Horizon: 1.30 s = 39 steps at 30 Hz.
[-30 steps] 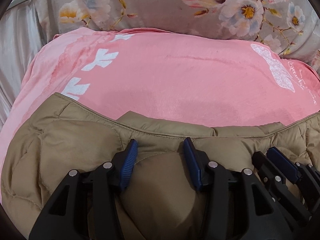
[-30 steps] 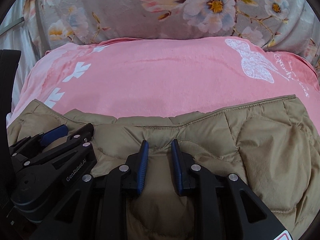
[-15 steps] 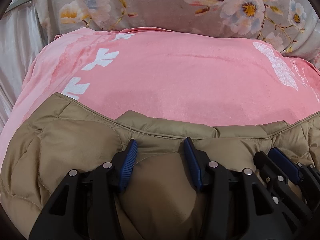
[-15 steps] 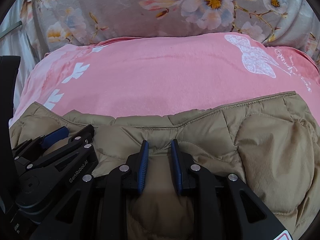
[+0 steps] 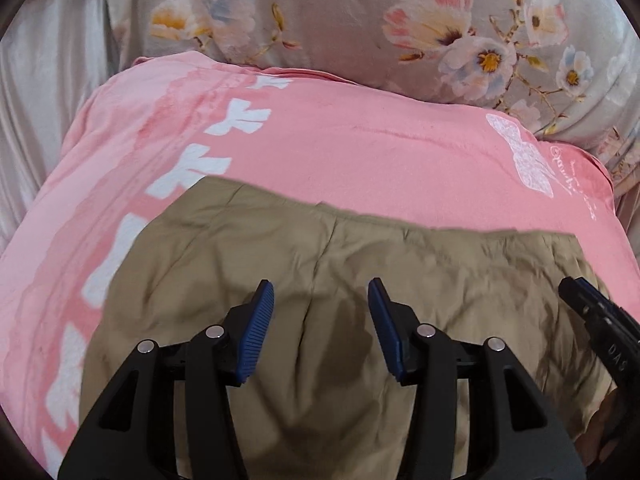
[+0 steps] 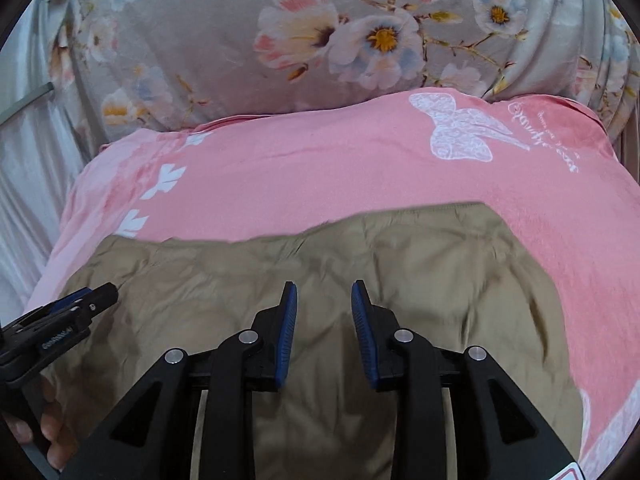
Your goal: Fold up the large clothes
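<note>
Now that both my grippers have let go and lifted away, the tan puffy jacket (image 5: 328, 280) lies by itself on the pink blanket (image 5: 360, 148). A second ago my blue pads were pinching a puffy fold near its top edge. That fold is down now and the jacket looks flatter and wider, with its far edge running straight across the blanket.

My left gripper (image 5: 320, 300) hangs above the jacket with its jaws apart and nothing between them. My right gripper (image 6: 324, 300) is above it too; its jaws are opening, and no cloth is caught in them. In the left view I can see the tip of the right one at the edge, so they are close side by side.

I think this means one fold is done and put down. The jacket still looks big, so I guess another fold is needed. I would look for a side edge to pinch next.

Behind the blanket is a grey flowery cover (image 6: 224, 40).
</note>
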{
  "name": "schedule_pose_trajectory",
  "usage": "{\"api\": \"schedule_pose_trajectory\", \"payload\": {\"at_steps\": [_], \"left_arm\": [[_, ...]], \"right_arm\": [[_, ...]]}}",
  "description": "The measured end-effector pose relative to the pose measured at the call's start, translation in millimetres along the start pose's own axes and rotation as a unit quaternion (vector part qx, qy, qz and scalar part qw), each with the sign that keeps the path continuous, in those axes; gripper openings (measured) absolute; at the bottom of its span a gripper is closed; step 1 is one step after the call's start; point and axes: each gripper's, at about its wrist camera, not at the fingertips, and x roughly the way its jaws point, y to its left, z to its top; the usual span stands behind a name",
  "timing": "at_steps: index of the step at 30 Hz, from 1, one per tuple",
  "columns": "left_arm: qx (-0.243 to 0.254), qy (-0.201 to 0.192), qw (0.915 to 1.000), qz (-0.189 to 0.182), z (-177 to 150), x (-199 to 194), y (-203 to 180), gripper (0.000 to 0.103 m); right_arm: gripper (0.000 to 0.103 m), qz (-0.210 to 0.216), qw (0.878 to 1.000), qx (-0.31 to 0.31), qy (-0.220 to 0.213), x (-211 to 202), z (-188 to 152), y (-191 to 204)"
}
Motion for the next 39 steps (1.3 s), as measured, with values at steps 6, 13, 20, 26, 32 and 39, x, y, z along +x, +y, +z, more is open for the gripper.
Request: {"api": "schedule_pose_trajectory", "payload": {"at_steps": [6, 13, 20, 26, 32, 39], "left_arm": [[0.013, -0.015, 0.9998, 0.010, -52, -5, -21, 0.058], [0.029, -0.044, 0.9977, 0.043, -66, 7, -33, 0.061], [0.037, -0.035, 0.9974, 0.051, -67, 16, -37, 0.061], [0.040, -0.031, 0.9970, 0.058, -68, 18, -40, 0.061], [0.041, -0.031, 0.9967, 0.062, -67, 20, -41, 0.062], [0.021, -0.028, 0.9992, 0.019, -67, 8, -27, 0.064]], "right_arm": [[0.031, -0.014, 0.999, -0.046, -0.020, 0, -47, 34], [0.031, -0.040, 0.997, -0.062, -0.019, 15, -59, 40], [0.032, -0.050, 0.996, -0.071, -0.008, 22, -62, 42], [0.032, -0.052, 0.996, -0.072, -0.007, 23, -63, 43], [0.032, -0.047, 0.997, -0.068, -0.006, 23, -63, 42], [0.031, -0.030, 0.998, -0.059, 0.001, 23, -60, 33]]}}
